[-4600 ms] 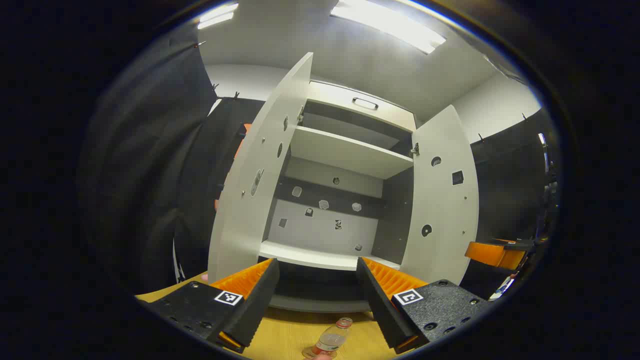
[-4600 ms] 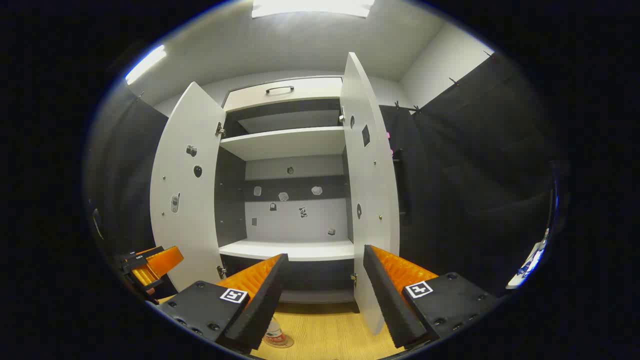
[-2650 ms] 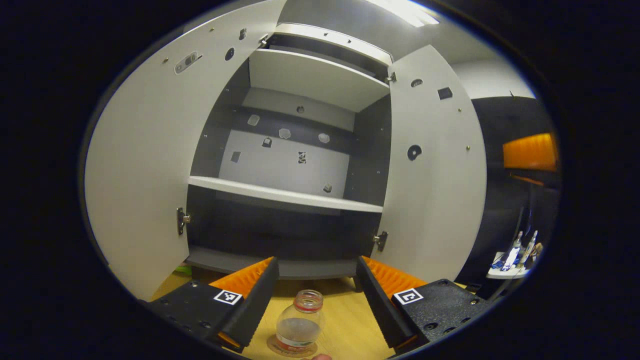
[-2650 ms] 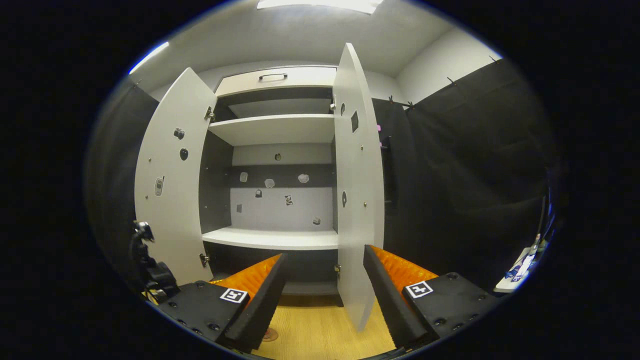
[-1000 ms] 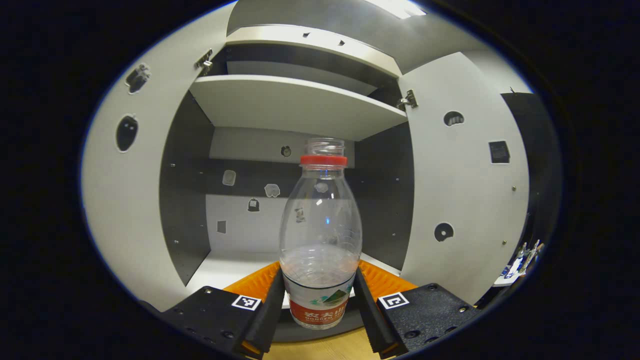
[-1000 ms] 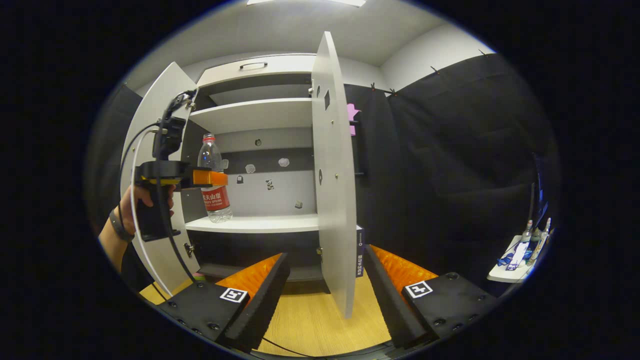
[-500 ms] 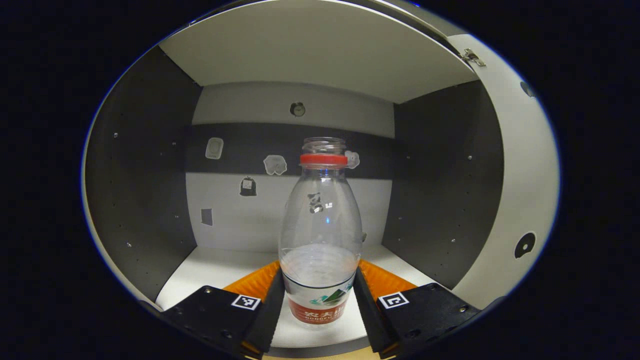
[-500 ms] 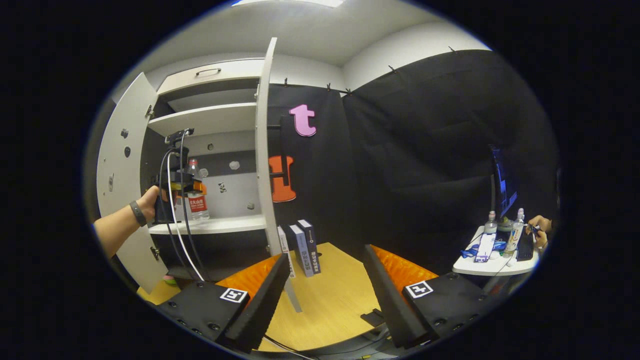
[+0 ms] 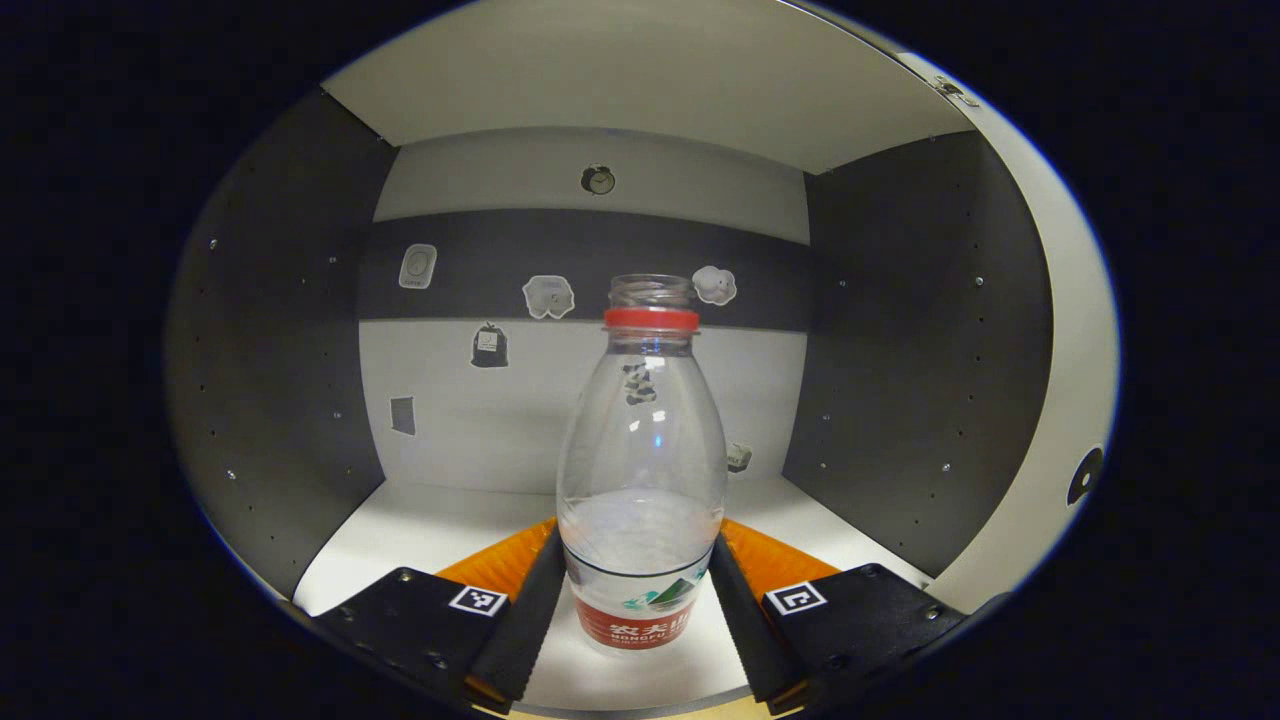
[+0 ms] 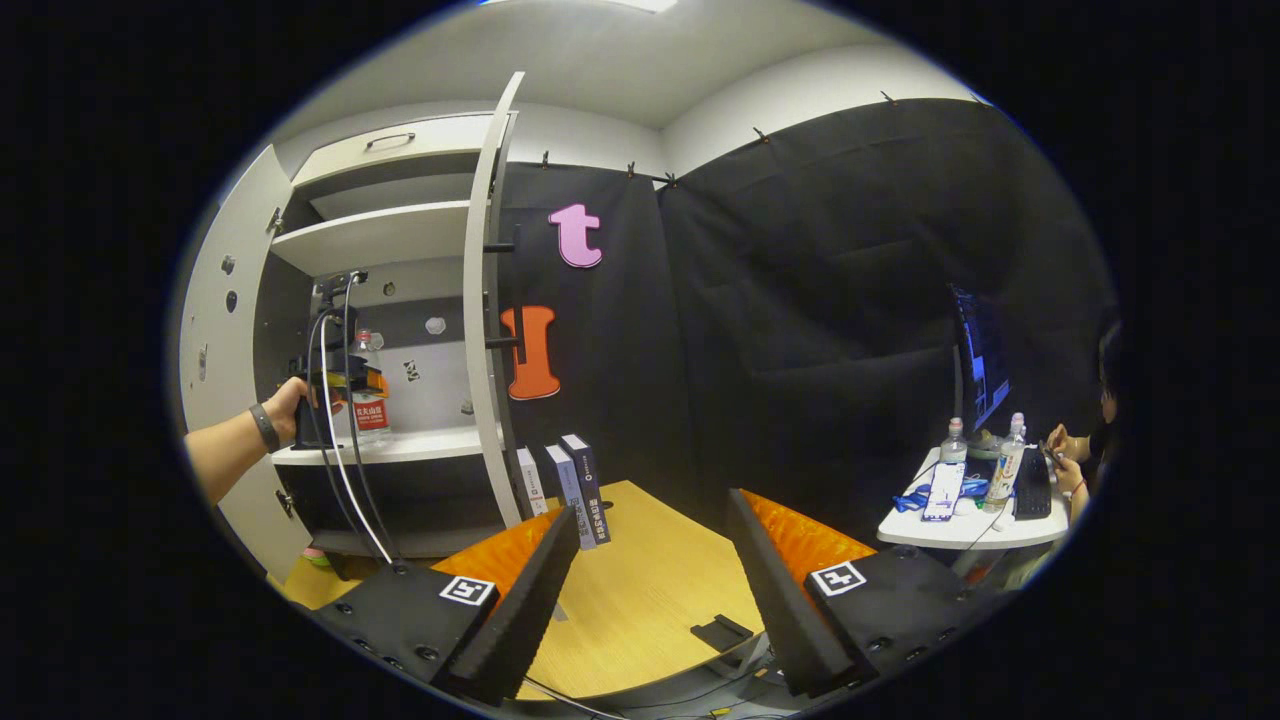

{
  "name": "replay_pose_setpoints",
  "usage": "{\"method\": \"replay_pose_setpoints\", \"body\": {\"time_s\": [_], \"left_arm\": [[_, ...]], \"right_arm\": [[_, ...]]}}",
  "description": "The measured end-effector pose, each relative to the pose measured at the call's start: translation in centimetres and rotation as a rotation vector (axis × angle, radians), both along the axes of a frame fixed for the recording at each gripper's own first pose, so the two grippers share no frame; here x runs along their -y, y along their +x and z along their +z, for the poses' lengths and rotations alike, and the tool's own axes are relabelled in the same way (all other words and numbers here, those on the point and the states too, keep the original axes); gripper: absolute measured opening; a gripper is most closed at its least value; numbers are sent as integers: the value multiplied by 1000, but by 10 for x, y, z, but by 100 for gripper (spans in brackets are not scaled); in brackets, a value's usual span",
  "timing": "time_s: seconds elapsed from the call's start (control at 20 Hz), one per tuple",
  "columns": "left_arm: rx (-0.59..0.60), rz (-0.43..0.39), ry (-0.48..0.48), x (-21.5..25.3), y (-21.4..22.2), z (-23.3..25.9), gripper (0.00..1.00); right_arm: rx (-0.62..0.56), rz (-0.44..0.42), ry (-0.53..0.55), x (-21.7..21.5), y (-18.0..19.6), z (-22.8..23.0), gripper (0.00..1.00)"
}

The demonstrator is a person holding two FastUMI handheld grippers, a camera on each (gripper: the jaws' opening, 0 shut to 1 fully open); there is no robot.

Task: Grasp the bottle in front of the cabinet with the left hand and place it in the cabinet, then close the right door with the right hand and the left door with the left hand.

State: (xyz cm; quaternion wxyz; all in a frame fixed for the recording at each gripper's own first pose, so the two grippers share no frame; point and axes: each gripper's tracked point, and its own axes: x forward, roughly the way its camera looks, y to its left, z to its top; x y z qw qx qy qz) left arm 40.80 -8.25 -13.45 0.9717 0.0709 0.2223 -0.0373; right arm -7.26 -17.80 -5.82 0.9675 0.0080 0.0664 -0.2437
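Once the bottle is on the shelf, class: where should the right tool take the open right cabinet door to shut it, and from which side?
Probably the right door at its free front edge, reached from its outer face toward the booth wall. It stands edge-on with no handle showing. The right tool hangs open above the table.

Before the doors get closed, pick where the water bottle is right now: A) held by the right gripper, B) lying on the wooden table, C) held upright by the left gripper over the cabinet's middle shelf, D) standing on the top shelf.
C: the left gripper has both fingers pressed on the upright water bottle, over the white middle shelf.
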Motion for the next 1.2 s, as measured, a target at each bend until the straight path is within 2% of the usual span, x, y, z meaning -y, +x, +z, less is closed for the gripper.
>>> {"method": "replay_pose_setpoints", "body": {"time_s": [0.15, 0.2, 0.25, 0.5, 0.55, 0.65, 0.85, 0.9, 1.05, 1.2], "left_arm": [[29, -5, -1, 1, 4, 6, 85], [44, -13, -4, 2, 3, 10, 94], [63, -20, -12, 5, 3, 16, 96], [204, -29, -36, 6, -13, 67, 95], [227, -40, -36, 8, -19, 79, 94], [270, -67, -52, 14, -33, 101, 94], [348, -112, -109, 26, -78, 146, 95], [358, -127, -122, 29, -91, 153, 92], [377, -158, -131, 31, -132, 168, 96], [387, -168, -146, 33, -174, 173, 94]], "right_arm": [[0, 14, -4, -2, 4, -1, 89], [-1, 16, -5, -2, 4, -1, 89], [-1, 17, -4, -2, 5, -1, 89], [-2, 31, 8, -5, 12, -4, 89], [-4, 37, 8, -7, 14, -5, 98], [-5, 51, 5, -11, 18, -6, 98], [-2, 92, 14, -23, 29, -6, 98], [-1, 106, 19, -27, 32, -6, 98], [15, 147, 24, -39, 42, -1, 99], [35, 198, 33, -54, 51, 3, 99]]}}
